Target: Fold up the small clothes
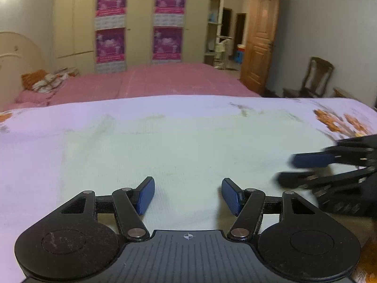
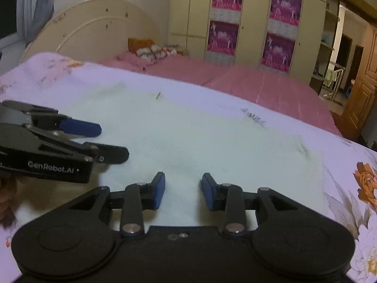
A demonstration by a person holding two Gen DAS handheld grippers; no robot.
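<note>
A pale mint-white small garment (image 1: 176, 146) lies spread flat on a lilac flowered sheet (image 1: 28, 165). My left gripper (image 1: 188, 193) hovers over the garment's near edge, its blue pads apart with only flat cloth showing between them. To its right, my right gripper (image 1: 288, 169) is blurred, pointing left over the cloth. In the right wrist view the garment (image 2: 200, 141) fills the middle. There my right gripper (image 2: 183, 188) stands open above its near edge, narrower than the left. The left gripper (image 2: 110, 140) comes in from the left, open and holding nothing.
Behind the sheet lies a pink bed (image 1: 153, 80) with orange-and-white pillows (image 1: 44, 80) and a cream headboard (image 2: 94, 30). Wardrobe doors carry magenta posters (image 1: 110, 0). At the right stand a wooden door (image 1: 259, 42) and a dark chair (image 1: 313, 77). Orange flowers (image 2: 365, 184) mark the sheet's right side.
</note>
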